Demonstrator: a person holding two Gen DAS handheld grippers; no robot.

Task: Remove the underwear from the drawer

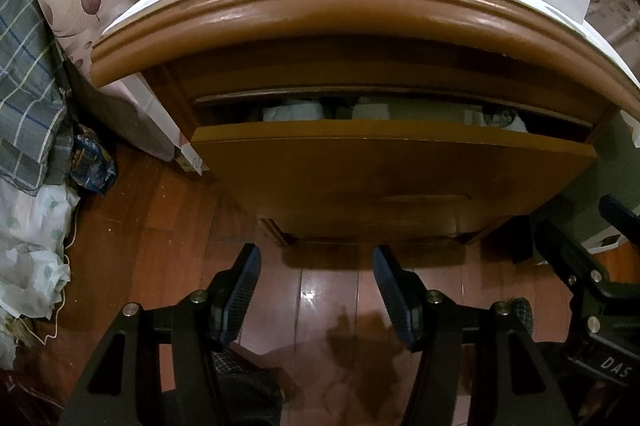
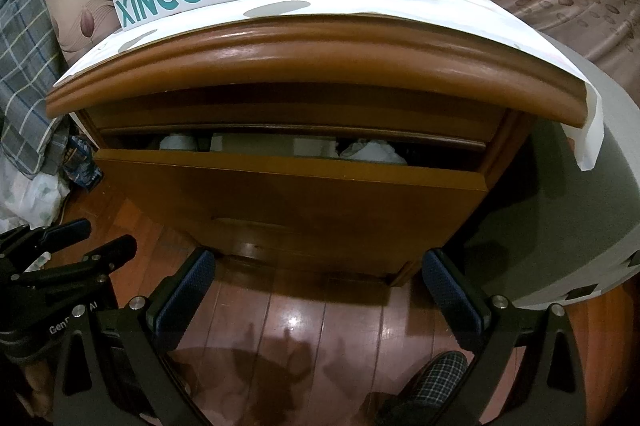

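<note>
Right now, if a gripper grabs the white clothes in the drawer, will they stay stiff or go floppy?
Probably floppy: the white clothes look soft and crumpled, so they would likely droop. Likely light too. They might snag, since the drawer is only open a crack under the wooden top.

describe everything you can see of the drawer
The drawer is brown glossy wood with a plain flat front and a shallow recessed pull low on the face. It sits in the nightstand under the rounded top edge, pulled out only partway. Pale folded fabric shows through the gap. Neither gripper touches it.
</note>
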